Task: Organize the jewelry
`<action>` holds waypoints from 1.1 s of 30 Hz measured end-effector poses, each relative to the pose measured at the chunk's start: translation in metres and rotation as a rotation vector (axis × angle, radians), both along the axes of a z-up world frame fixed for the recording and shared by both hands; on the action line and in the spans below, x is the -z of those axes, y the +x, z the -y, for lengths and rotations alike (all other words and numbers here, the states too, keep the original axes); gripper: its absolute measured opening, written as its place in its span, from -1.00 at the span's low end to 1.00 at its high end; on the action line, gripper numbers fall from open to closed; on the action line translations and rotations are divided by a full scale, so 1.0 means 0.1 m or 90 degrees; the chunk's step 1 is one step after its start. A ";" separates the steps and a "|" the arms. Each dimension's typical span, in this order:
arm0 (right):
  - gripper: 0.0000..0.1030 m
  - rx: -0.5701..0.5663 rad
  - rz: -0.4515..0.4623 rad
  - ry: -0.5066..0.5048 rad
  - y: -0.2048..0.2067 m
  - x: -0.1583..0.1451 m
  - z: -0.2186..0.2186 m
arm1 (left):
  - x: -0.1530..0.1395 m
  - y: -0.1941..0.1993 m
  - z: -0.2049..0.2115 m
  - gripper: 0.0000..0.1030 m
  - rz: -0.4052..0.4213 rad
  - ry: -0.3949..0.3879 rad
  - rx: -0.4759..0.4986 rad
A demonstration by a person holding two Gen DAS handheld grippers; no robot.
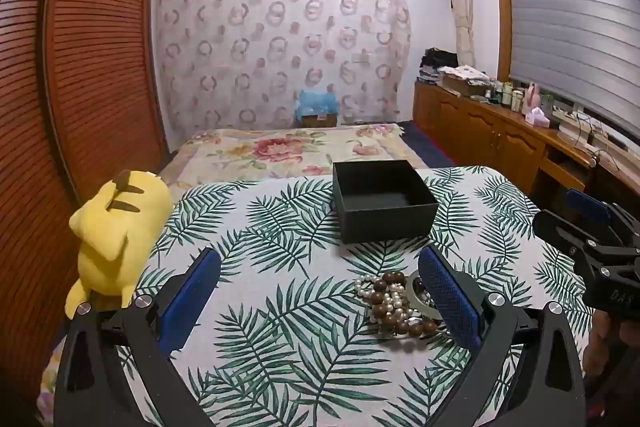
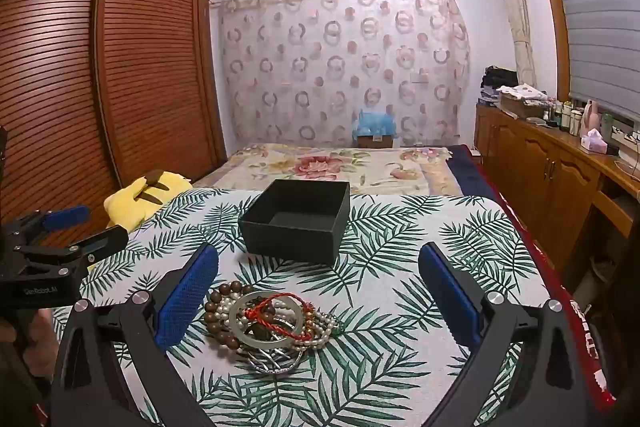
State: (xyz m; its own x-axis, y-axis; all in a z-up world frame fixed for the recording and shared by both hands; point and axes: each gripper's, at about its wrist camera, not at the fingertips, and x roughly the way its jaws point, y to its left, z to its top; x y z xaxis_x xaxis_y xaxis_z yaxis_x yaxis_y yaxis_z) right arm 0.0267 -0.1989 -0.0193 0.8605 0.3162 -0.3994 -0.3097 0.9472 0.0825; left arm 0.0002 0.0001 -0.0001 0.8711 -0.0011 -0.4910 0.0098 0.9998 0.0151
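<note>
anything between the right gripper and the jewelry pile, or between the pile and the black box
Nothing visible does. The right gripper is open with the jewelry pile lying just ahead between its fingers, nearer the left one. Only bare leaf-print cloth separates the pile from the empty black box beyond.

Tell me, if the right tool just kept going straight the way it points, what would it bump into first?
Probably the jewelry pile, lying low between the open right tool fingers. If the tool passes above it, the black box comes next. Height over the table is hard to judge.
</note>
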 end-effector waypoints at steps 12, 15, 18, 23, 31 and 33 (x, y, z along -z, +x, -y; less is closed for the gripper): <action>0.95 0.001 -0.002 0.001 0.00 0.00 0.00 | 0.00 0.00 0.00 0.86 0.002 0.000 0.001; 0.95 0.001 -0.003 0.001 0.00 0.00 0.00 | 0.00 -0.01 0.00 0.86 0.003 0.001 0.000; 0.95 0.002 -0.002 0.002 0.00 -0.01 0.00 | 0.00 -0.01 0.00 0.86 0.004 0.001 0.000; 0.95 0.002 -0.002 0.003 0.00 -0.01 0.00 | 0.00 0.00 0.00 0.86 0.003 0.001 0.000; 0.95 0.003 -0.001 0.003 -0.01 -0.01 0.01 | 0.00 0.00 0.00 0.86 0.003 0.000 0.000; 0.95 0.002 -0.001 0.003 -0.01 -0.01 0.01 | 0.00 0.00 0.00 0.86 0.004 0.000 0.000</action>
State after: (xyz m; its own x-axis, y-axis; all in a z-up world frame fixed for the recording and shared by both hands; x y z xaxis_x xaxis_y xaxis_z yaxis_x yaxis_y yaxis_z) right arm 0.0258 -0.1997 -0.0182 0.8610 0.3150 -0.3993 -0.3061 0.9479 0.0876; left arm 0.0006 0.0003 0.0000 0.8739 -0.0011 -0.4862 0.0097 0.9998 0.0151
